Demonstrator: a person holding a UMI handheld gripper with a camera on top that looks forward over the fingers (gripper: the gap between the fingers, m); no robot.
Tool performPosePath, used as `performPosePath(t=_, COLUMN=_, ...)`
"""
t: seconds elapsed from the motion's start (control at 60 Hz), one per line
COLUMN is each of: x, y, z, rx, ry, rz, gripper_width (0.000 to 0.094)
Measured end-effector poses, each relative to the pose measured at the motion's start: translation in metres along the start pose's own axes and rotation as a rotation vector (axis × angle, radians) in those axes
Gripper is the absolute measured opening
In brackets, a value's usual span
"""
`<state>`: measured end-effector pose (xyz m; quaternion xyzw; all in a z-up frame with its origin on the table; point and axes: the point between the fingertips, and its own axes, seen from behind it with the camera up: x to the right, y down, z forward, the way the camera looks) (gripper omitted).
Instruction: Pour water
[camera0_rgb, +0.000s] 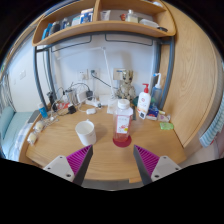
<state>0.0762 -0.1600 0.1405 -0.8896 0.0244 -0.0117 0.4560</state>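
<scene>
Small white paper cup (85, 130) stands left on round wooden table (60, 150), likely receiver. Just right, clear plastic bottle with red base (123, 122), upright, probably water source. Gripper (110, 162) empty, pink-padded fingers spread wide, both vessels beyond them, within approach.
</scene>
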Motion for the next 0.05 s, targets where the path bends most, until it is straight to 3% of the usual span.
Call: performPosePath(t=0.05, x=-0.0051, y=-0.0026, z=-0.0047, rx=0.007, ry=-0.014, rz=-0.006, gripper_width=0.0832)
